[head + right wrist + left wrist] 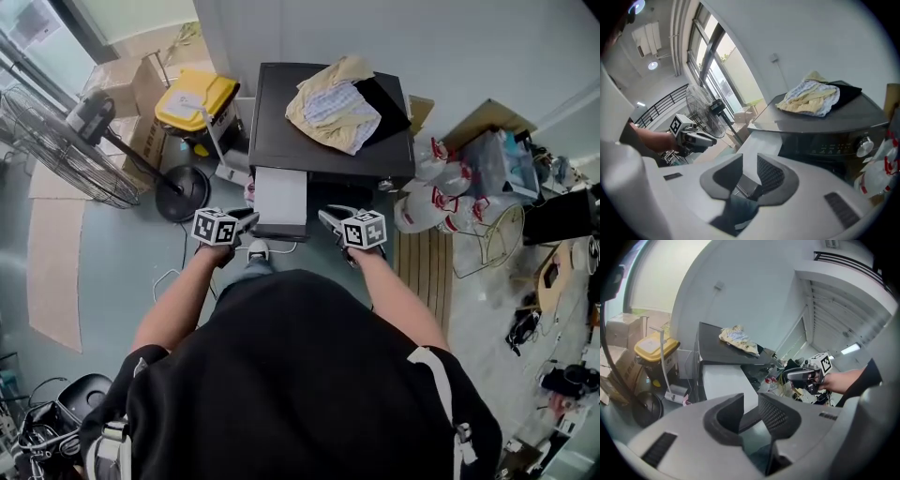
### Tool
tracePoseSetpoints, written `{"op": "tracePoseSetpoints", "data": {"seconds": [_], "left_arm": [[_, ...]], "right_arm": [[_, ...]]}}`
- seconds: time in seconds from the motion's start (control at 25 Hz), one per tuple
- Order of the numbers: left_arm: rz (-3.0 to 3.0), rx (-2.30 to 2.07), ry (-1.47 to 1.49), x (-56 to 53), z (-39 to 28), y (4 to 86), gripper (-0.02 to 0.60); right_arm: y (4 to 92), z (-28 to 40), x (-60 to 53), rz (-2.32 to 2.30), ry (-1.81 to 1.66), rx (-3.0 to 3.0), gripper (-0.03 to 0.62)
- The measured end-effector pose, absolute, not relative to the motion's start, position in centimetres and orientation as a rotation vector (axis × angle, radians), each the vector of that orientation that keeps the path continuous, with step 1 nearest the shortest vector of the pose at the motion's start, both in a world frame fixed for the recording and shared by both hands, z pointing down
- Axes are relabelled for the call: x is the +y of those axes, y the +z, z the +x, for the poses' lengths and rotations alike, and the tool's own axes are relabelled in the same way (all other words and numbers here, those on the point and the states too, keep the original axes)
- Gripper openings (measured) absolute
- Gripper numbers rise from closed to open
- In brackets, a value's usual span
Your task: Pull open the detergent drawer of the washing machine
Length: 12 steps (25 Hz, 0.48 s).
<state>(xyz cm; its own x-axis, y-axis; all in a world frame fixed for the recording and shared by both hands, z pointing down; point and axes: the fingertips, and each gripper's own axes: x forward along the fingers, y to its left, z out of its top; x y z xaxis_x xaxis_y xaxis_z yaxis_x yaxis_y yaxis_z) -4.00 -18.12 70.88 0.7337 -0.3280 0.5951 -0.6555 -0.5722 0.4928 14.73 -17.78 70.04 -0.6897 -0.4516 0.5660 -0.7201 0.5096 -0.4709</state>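
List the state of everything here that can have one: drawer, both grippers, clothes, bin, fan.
Drawer: pulled out from the washing machine's front.
Left gripper: jaws apart, nothing between them.
Right gripper: jaws apart, nothing between them.
Clothes: crumpled in a heap on the machine's top.
Yellow bin: lid shut.
Fan: standing; whether it runs cannot be told.

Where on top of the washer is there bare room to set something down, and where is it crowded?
The washer top is bare along its left side, up to the clothes pile, and in a strip along the front edge. The back right is taken by the pile and a black cloth. Plastic bags crowd the floor to its right.
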Motion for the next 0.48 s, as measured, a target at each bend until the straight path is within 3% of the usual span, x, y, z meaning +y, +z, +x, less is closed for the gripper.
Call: {"op": "tracePoseSetpoints", "data": {"seconds": [0.48], "left_arm": [[2.288,-0.905,0.402,-22.2,-7.0,63.5,0.098]], "right_arm": [[61.8,18.2,-21.8,1.105,0.813,-2.493,0.094]]}}
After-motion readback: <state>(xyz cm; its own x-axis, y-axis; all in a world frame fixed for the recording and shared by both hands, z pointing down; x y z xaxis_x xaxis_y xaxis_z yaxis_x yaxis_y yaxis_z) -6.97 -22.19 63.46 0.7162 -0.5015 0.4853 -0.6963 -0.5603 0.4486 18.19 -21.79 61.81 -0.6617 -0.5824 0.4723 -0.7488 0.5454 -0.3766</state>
